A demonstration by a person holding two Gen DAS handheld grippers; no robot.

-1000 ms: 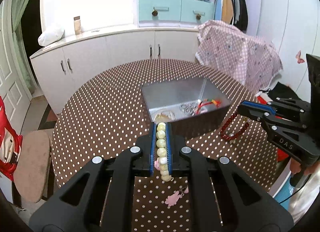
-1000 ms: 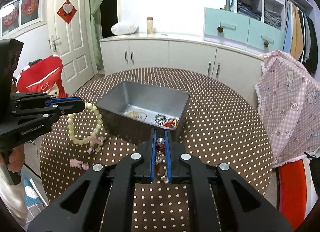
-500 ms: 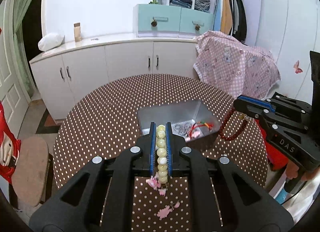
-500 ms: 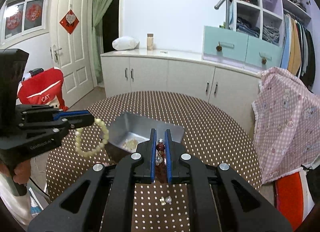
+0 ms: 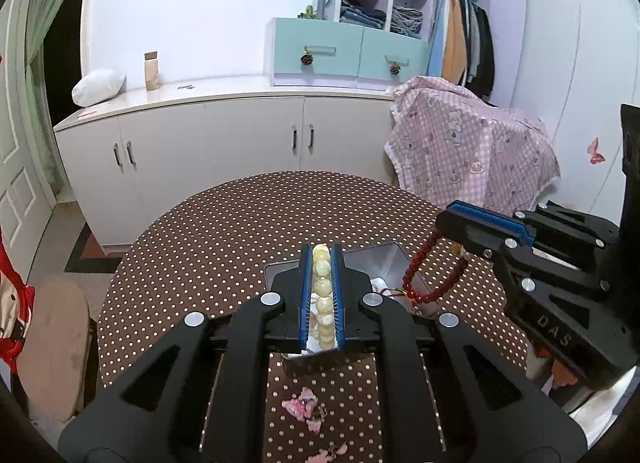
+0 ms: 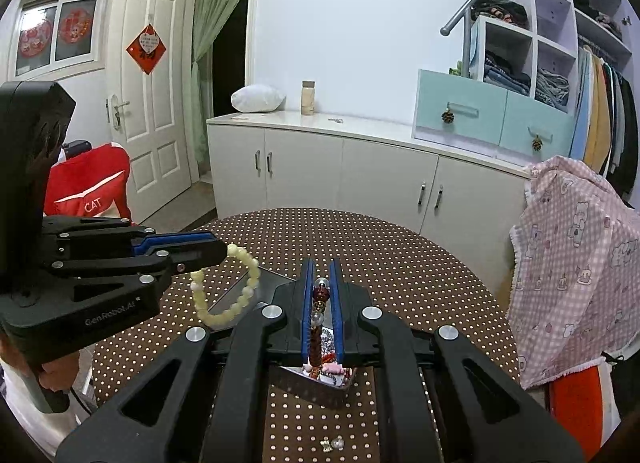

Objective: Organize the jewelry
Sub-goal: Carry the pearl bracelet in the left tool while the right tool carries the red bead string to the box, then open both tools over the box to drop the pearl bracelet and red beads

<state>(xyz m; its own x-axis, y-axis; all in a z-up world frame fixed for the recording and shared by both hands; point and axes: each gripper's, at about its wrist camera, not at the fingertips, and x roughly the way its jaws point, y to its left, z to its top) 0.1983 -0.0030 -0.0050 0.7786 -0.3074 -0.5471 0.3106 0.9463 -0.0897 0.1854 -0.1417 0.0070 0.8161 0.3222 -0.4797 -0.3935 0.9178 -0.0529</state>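
Observation:
My left gripper (image 5: 321,253) is shut on a pale yellow bead bracelet (image 5: 322,295), which hangs as a loop in the right wrist view (image 6: 230,289). My right gripper (image 6: 321,269) is shut on a dark red bead bracelet (image 6: 320,295), whose loop shows in the left wrist view (image 5: 430,277). Both are held high above the metal box (image 5: 390,257), which is mostly hidden under the grippers. The box holds a silver chain and a red cord piece (image 5: 394,292).
The round brown polka-dot table (image 5: 224,239) carries pink jewelry pieces (image 5: 304,409) near its front edge and small clear beads (image 6: 334,443). White cabinets stand behind, a pink checked cloth (image 5: 468,155) lies over a chair at the right, and a stool (image 5: 52,343) stands at the left.
Both grippers have risen well above the table with their bracelets, and the box now sits directly beneath them. Both stay shut.

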